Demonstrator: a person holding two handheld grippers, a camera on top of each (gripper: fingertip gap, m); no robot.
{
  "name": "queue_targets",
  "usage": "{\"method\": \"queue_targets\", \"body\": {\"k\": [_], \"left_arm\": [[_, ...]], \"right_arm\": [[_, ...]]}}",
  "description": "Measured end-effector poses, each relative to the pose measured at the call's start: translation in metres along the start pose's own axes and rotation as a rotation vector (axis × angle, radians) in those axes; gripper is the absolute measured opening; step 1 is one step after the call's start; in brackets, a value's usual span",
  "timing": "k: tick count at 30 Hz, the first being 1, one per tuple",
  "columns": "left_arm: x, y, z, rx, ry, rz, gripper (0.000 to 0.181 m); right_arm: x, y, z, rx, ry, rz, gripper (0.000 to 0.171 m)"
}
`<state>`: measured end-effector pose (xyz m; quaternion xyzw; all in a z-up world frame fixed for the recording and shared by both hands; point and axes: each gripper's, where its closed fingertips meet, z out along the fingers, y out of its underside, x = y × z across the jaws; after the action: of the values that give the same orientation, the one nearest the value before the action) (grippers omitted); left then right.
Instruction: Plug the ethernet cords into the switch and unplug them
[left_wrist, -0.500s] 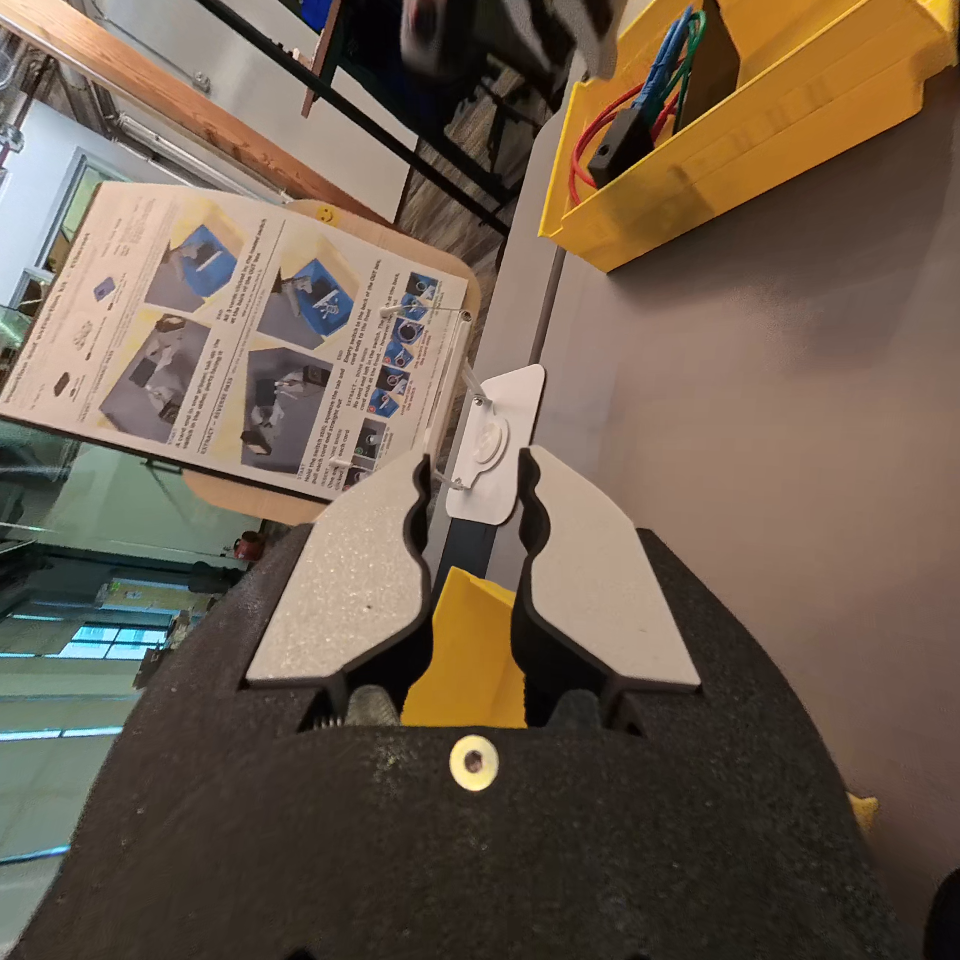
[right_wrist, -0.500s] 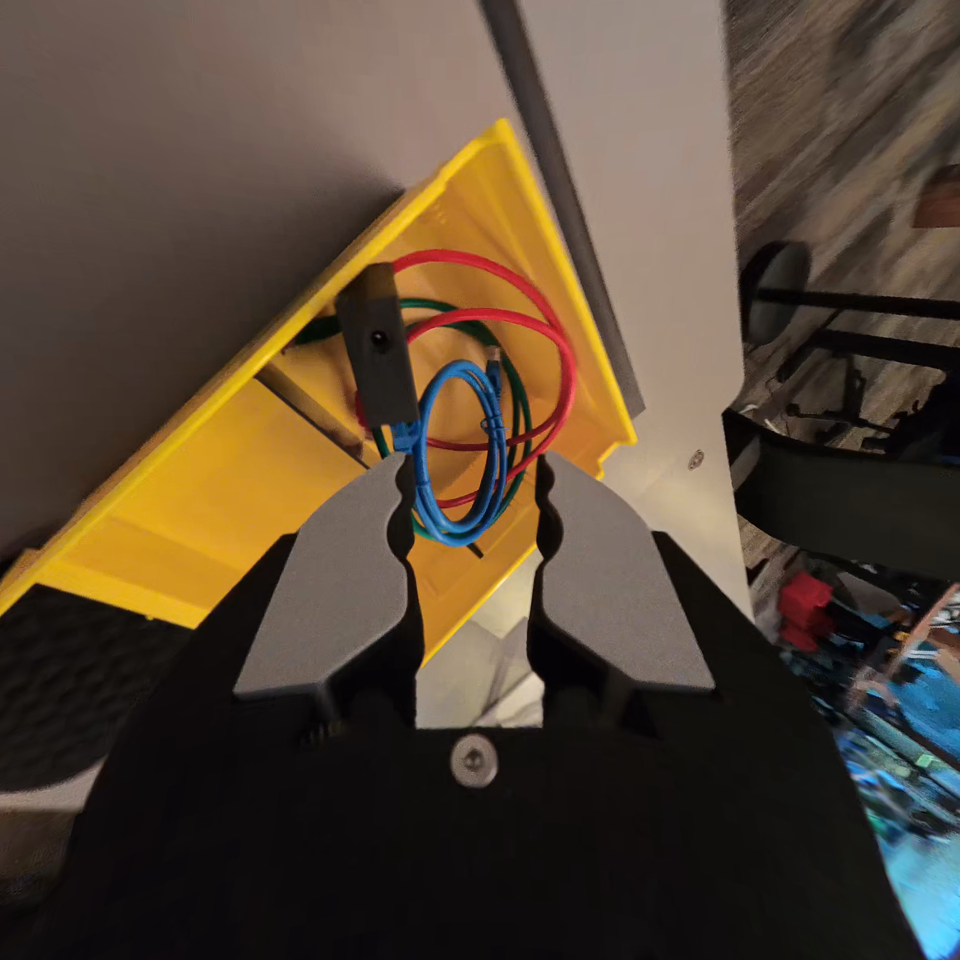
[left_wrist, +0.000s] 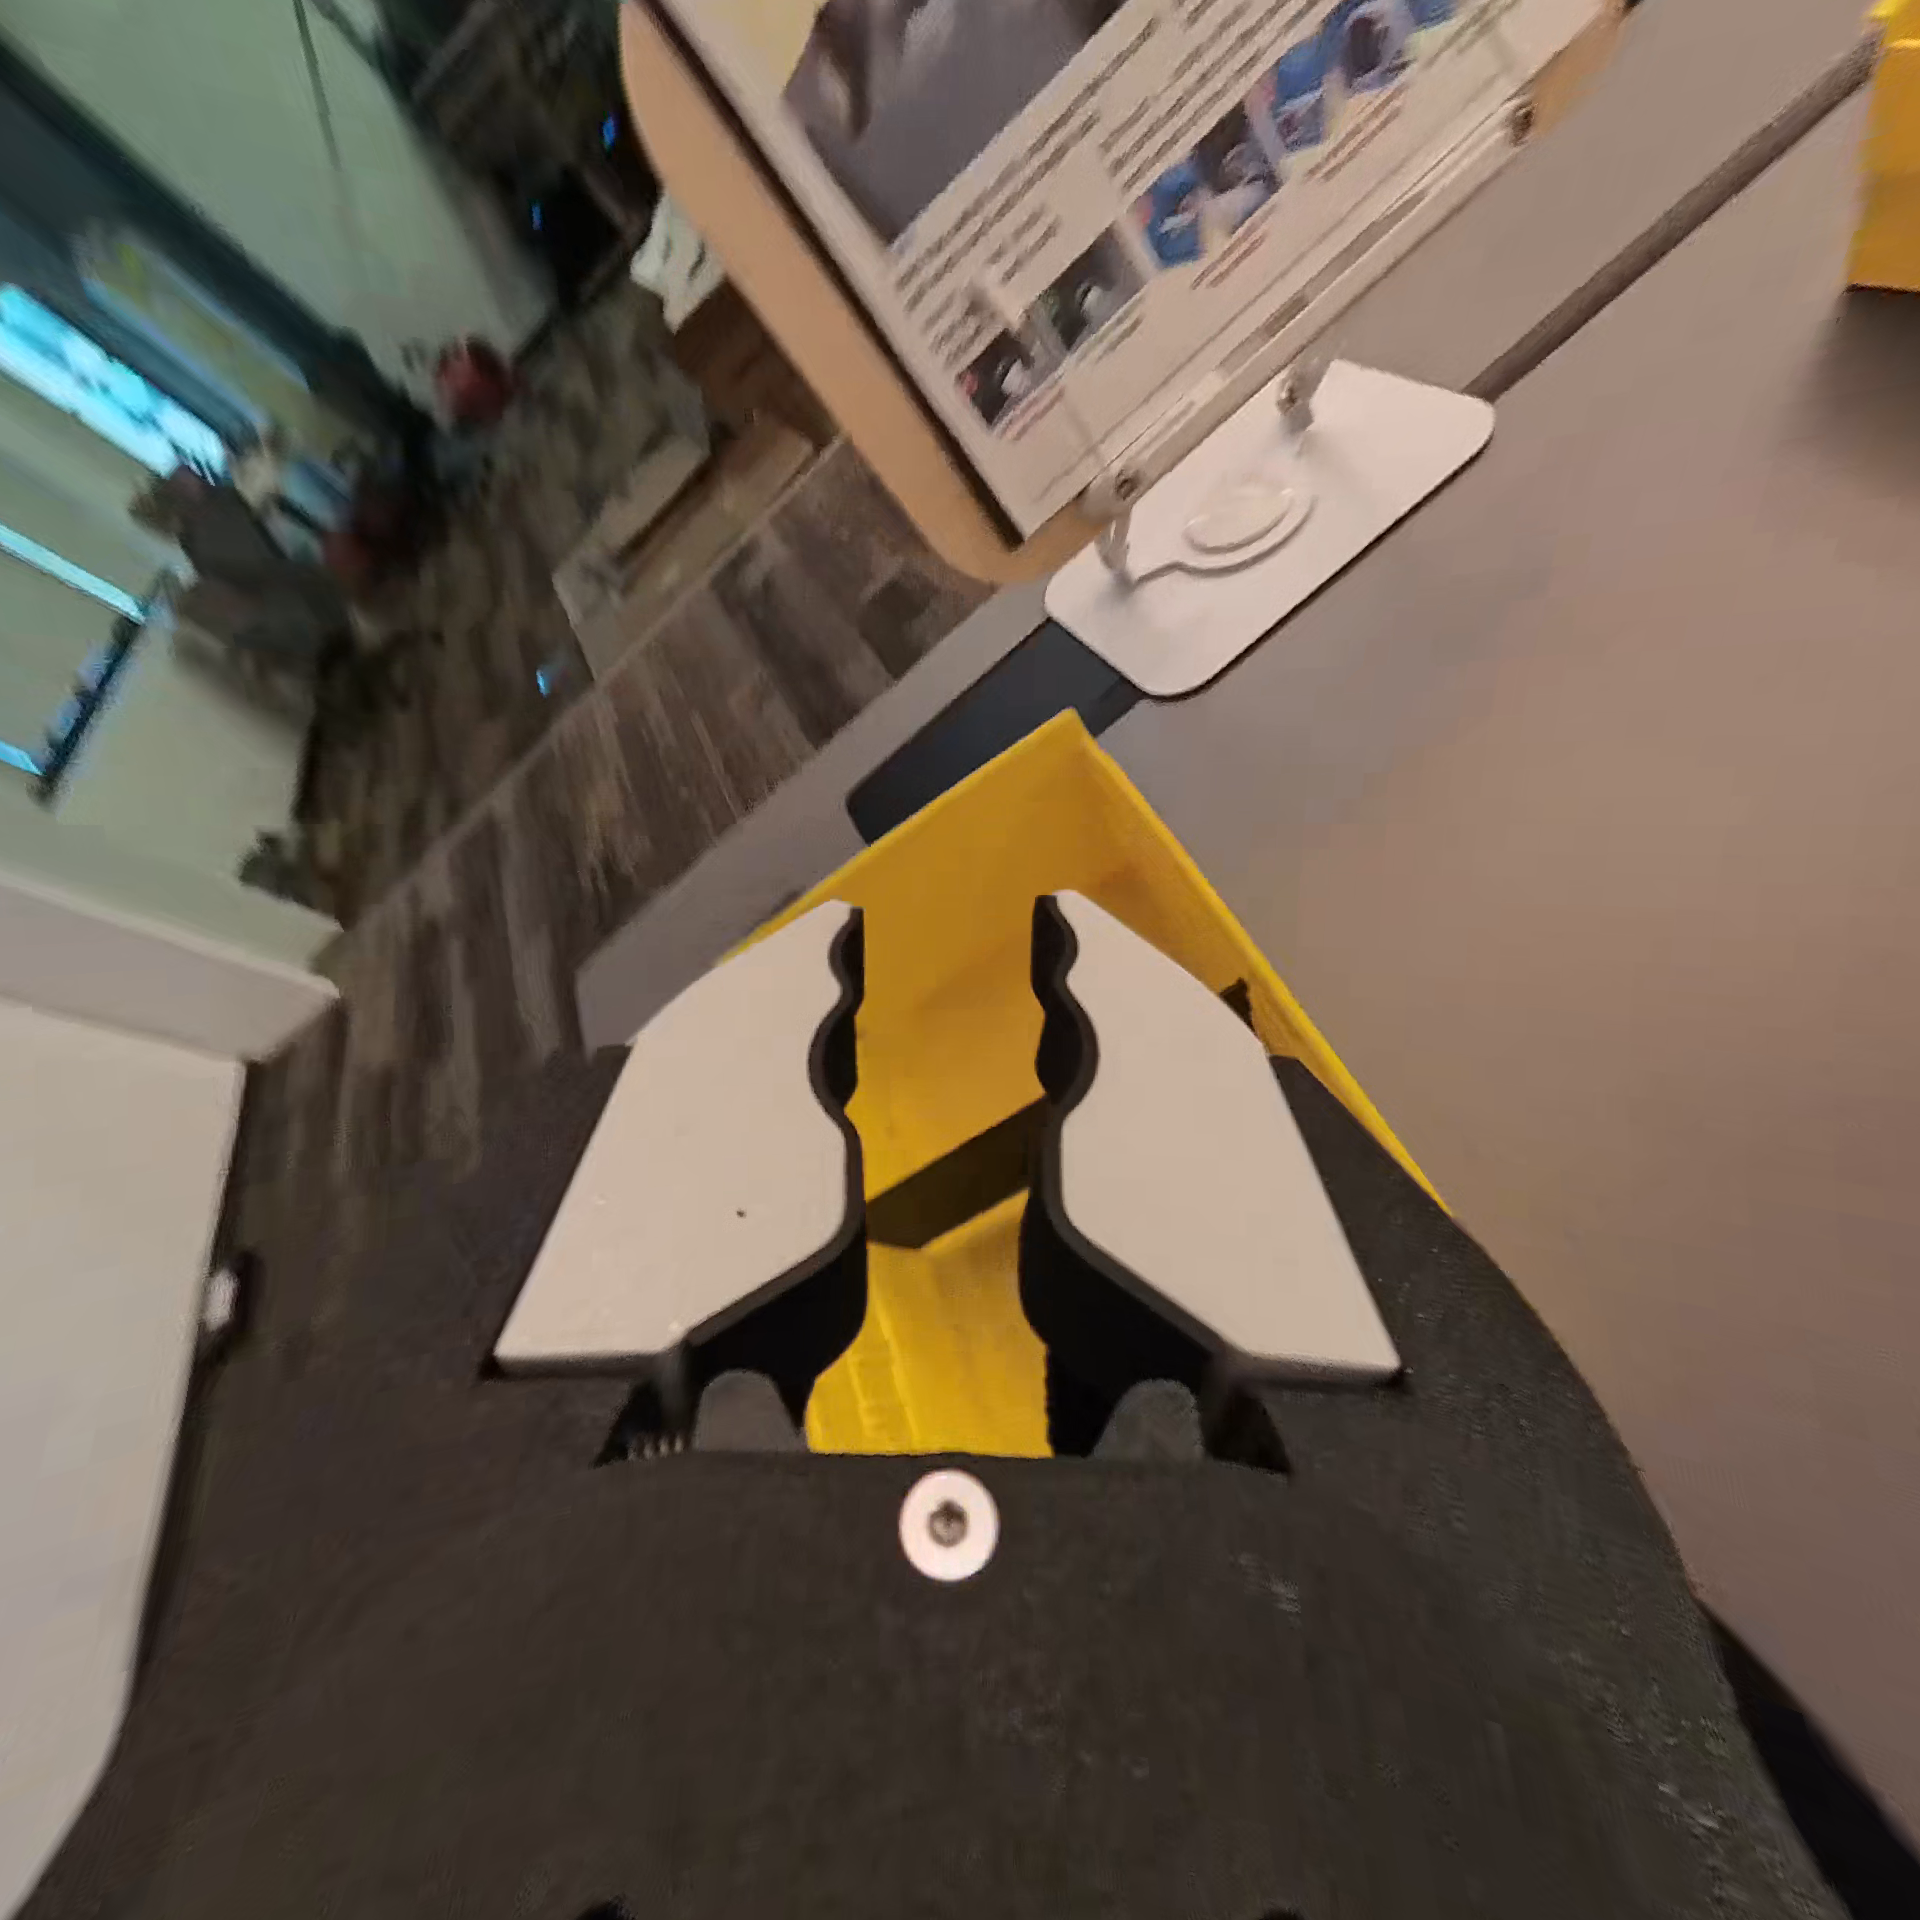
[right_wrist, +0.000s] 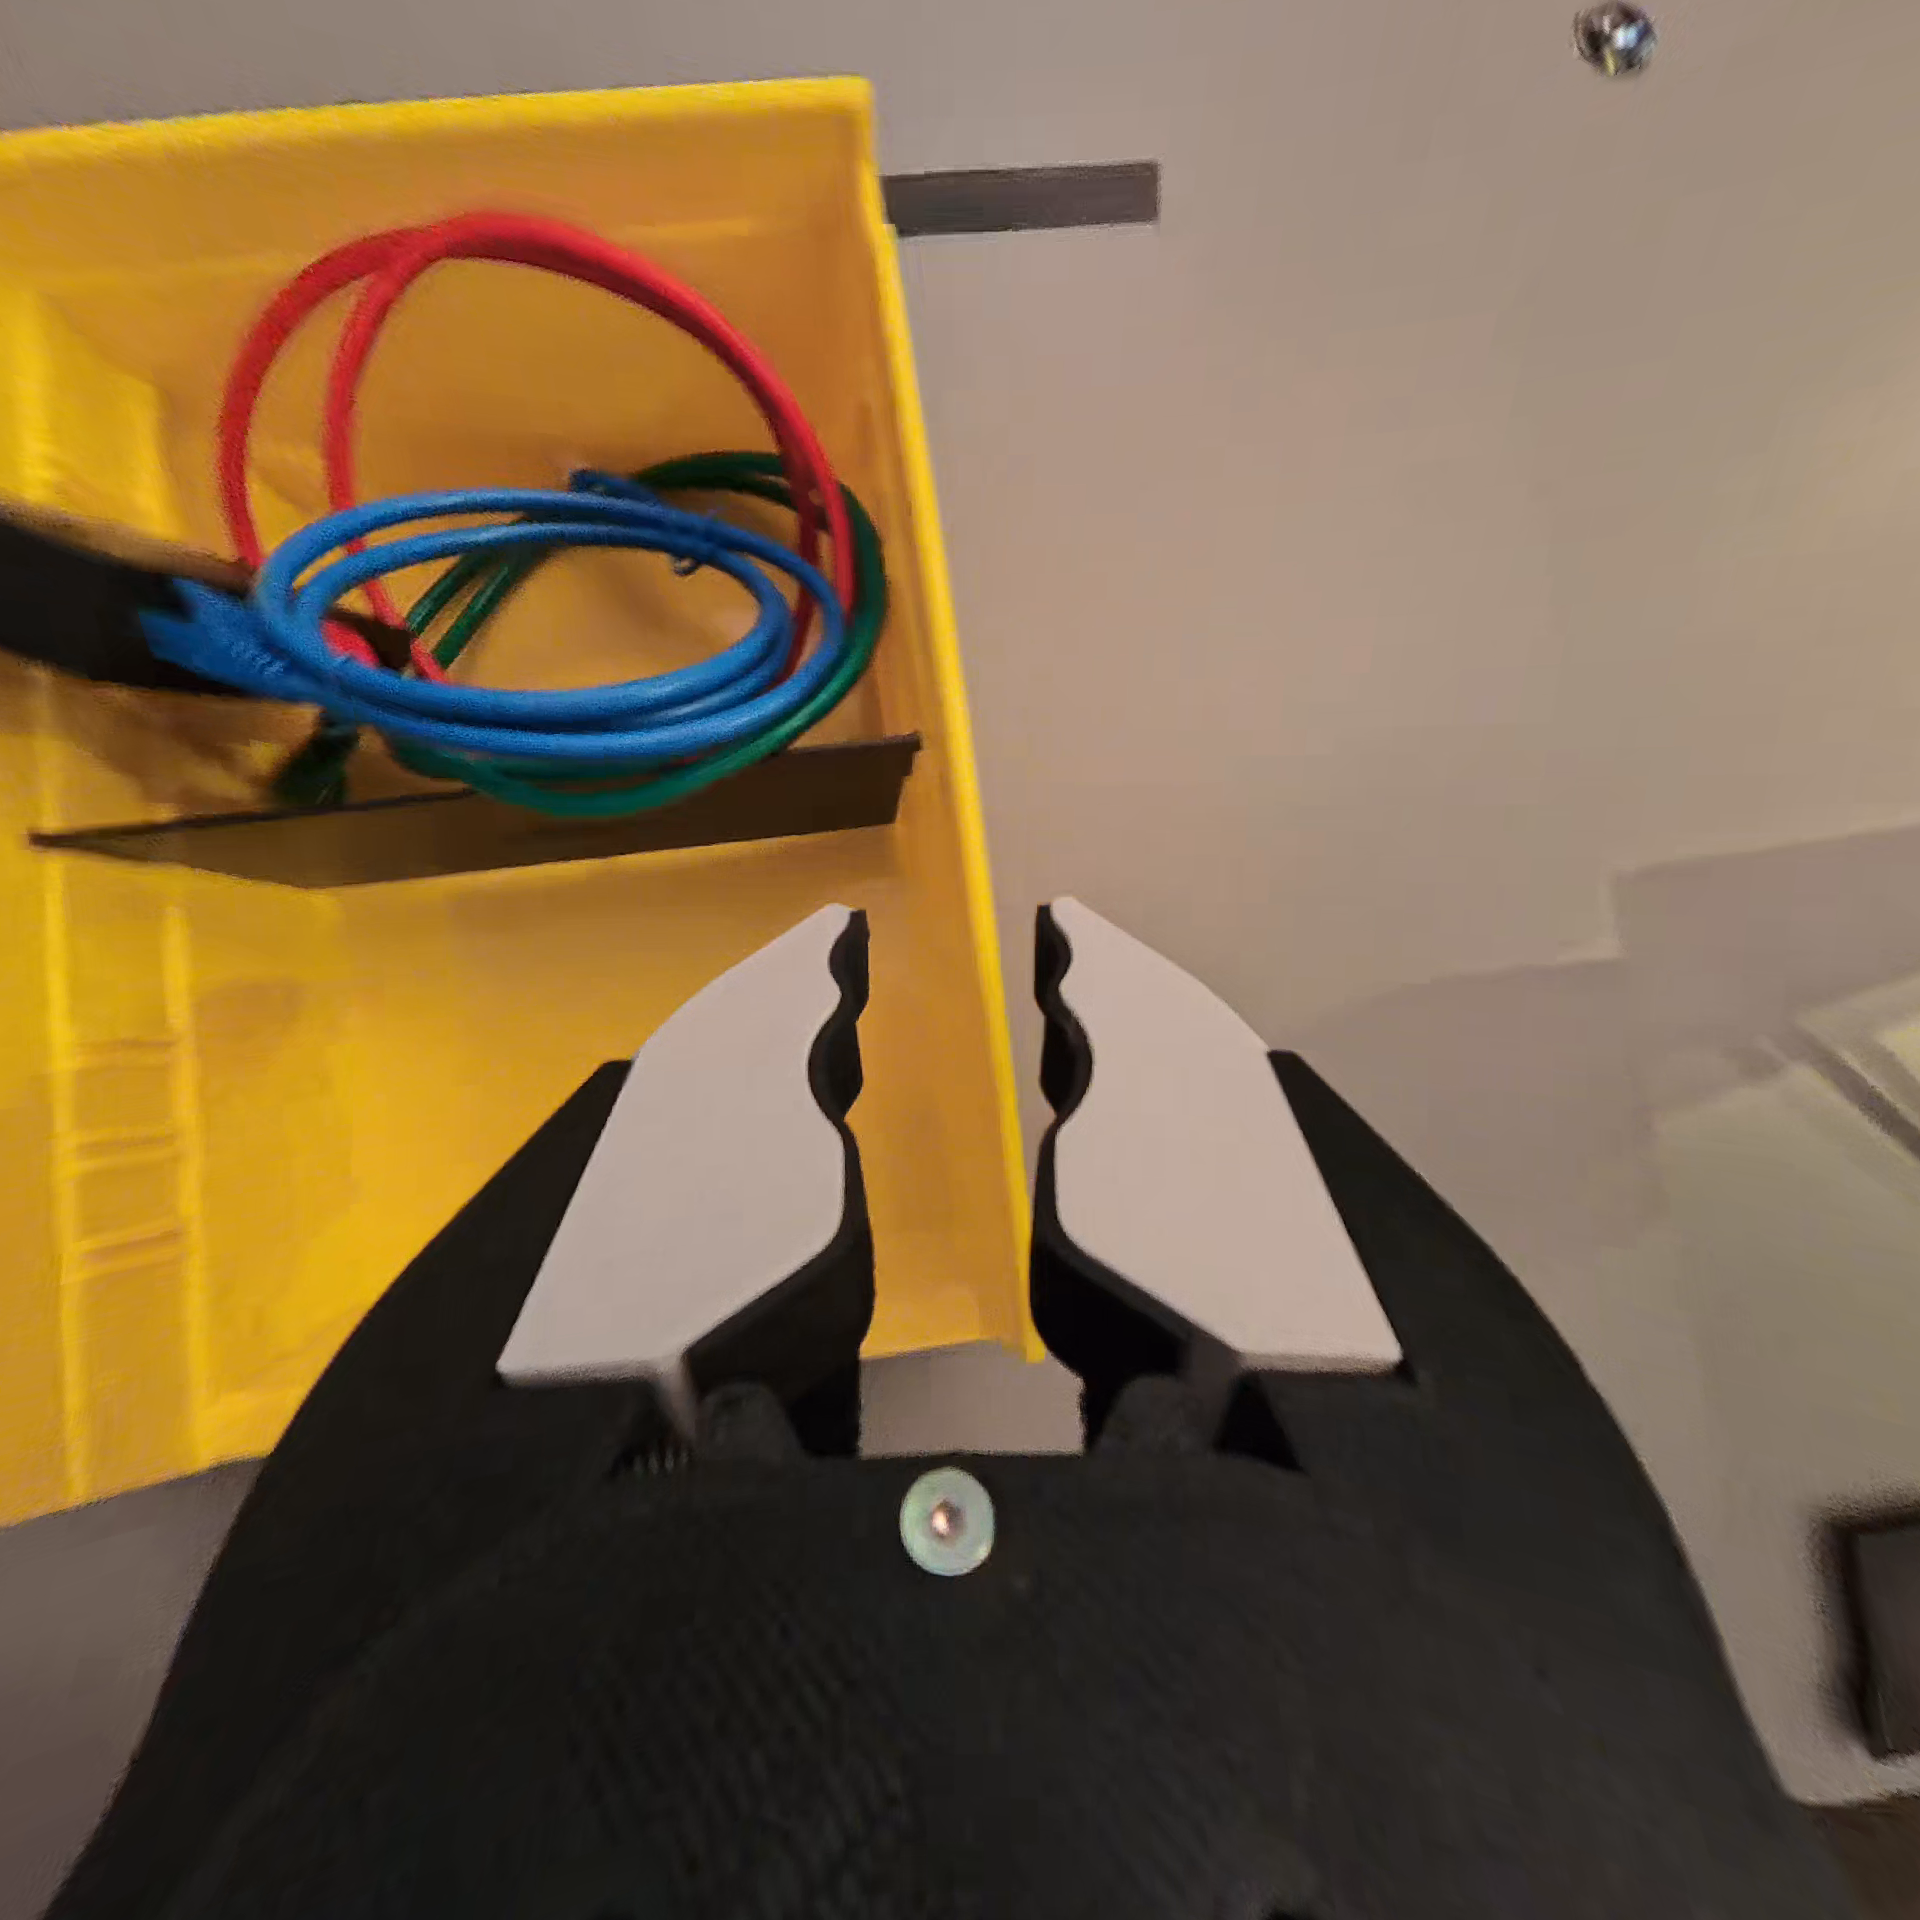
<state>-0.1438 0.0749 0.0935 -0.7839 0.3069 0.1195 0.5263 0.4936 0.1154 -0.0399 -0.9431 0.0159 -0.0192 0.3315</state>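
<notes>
The right gripper is seen released, its pale, wavy-edged fingers parted with nothing between them, held over the side wall of a yellow plastic bin. In the bin's far compartment, behind a thin black divider, three glossy cords are coiled in loose round loops: a red cord, a blue cord and a green cord. A matte black switch is glimpsed at the left edge, with the blue cord's plug touching it; whether the plug is seated cannot be told. The left gripper is likewise spread and empty, above the corner of a second yellow bin on the smooth grey desk. A laminated instruction sheet is carried on a flat white stand base with rounded corners.
</notes>
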Motion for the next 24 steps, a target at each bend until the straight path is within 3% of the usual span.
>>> {"method": "queue_targets", "body": {"k": [3,5,8,11,16,24], "left_arm": [[-0.005,0.025,0.011,-0.139,0.013,-0.134,0.031],[-0.015,0.047,0.017,-0.247,-0.035,-0.163,0.034],[-0.034,0.079,0.024,-0.374,-0.105,-0.22,0.038],[-0.045,0.104,0.027,-0.445,-0.103,-0.289,0.042],[-0.054,0.148,0.028,-0.566,-0.065,-0.397,0.047],[-0.054,0.206,0.041,-0.713,0.041,-0.559,0.047]], "right_arm": [[-0.008,0.002,0.021,0.019,-0.143,0.092,0.032],[-0.001,0.011,0.021,-0.003,-0.128,0.091,0.028],[0.021,0.027,0.023,-0.042,-0.019,0.031,0.039],[0.014,0.034,0.029,-0.068,-0.082,0.034,0.038],[-0.002,0.066,0.046,-0.294,-0.167,0.017,0.008],[-0.013,0.073,0.042,-0.347,-0.187,-0.016,0.007]]}}
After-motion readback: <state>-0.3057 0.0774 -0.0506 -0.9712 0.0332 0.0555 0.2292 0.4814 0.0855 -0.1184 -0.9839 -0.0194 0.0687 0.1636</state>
